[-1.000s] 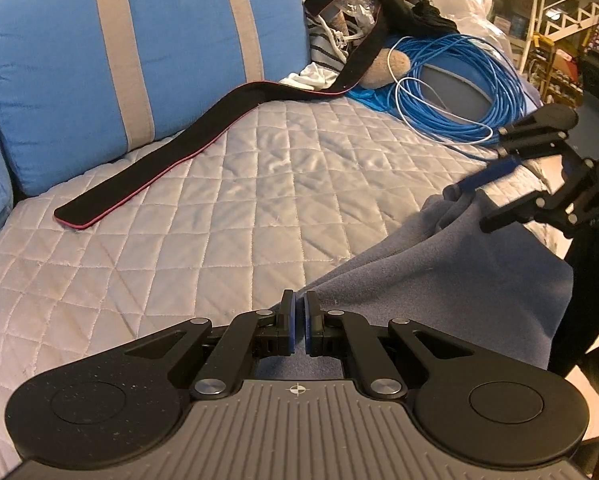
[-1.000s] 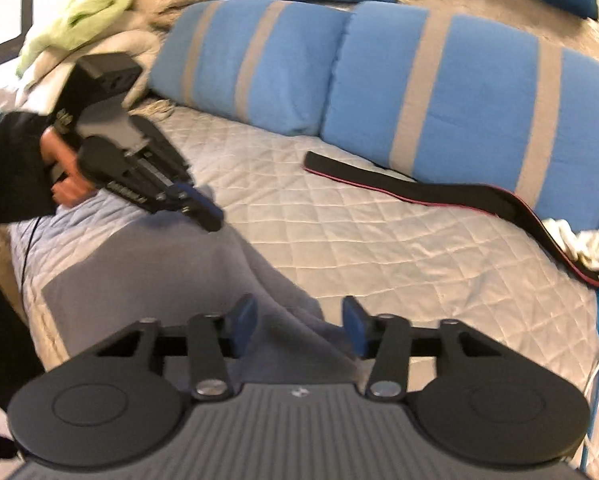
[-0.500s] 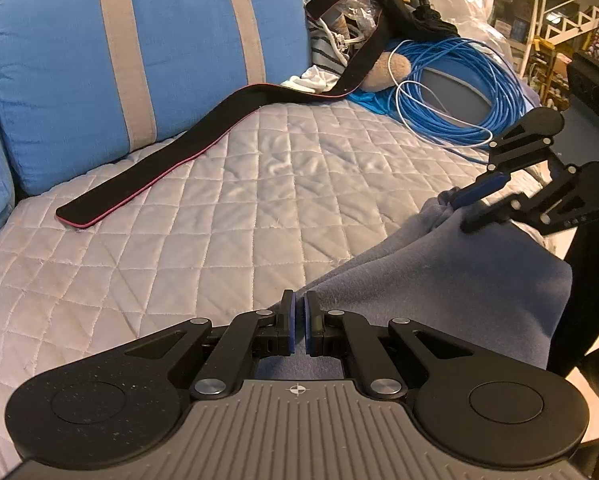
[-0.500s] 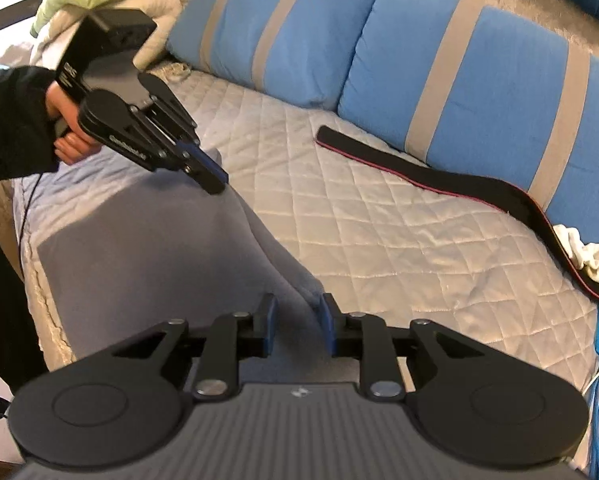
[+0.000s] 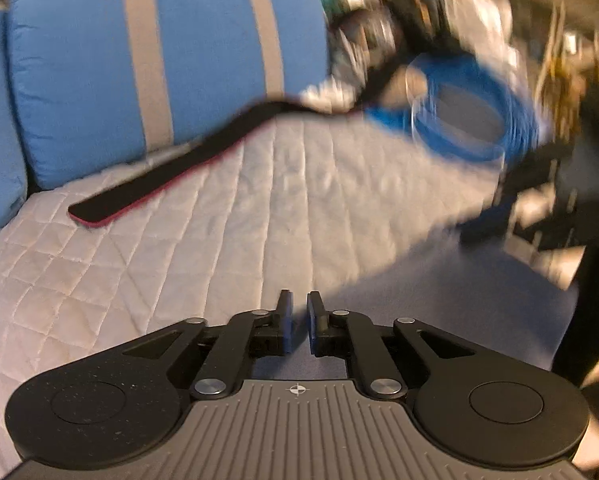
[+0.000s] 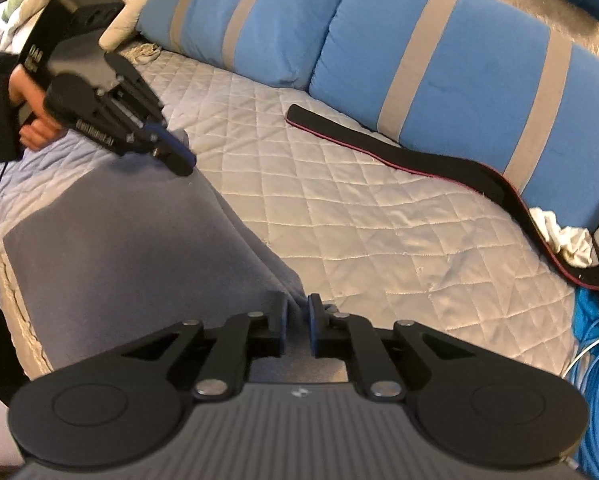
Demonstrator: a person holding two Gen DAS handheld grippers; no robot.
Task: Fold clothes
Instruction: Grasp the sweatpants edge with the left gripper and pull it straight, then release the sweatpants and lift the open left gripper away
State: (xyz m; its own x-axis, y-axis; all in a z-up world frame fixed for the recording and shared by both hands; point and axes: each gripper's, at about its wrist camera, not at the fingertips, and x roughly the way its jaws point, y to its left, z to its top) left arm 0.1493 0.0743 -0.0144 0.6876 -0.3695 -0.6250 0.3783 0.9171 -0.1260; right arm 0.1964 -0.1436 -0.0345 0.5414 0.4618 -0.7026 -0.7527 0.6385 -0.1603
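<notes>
progress: I have 1 fold laid in grey cloth [image 6: 131,240] on bed [image 6: 339,208], more left | left tool [image 5: 297,322] opening, pads apart, nothing gripped | right tool [image 6: 297,326] opening, cloth edge between the pads, unpinched

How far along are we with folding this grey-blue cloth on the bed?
Done: the grey-blue cloth already lies doubled over, its folded edge running between the two grippers. In hand: the left hand-held gripper and right hand-held gripper are both opening at that edge, cloth at the right one's tips. Left: any further folds, then smoothing it flat on the quilt.
</notes>
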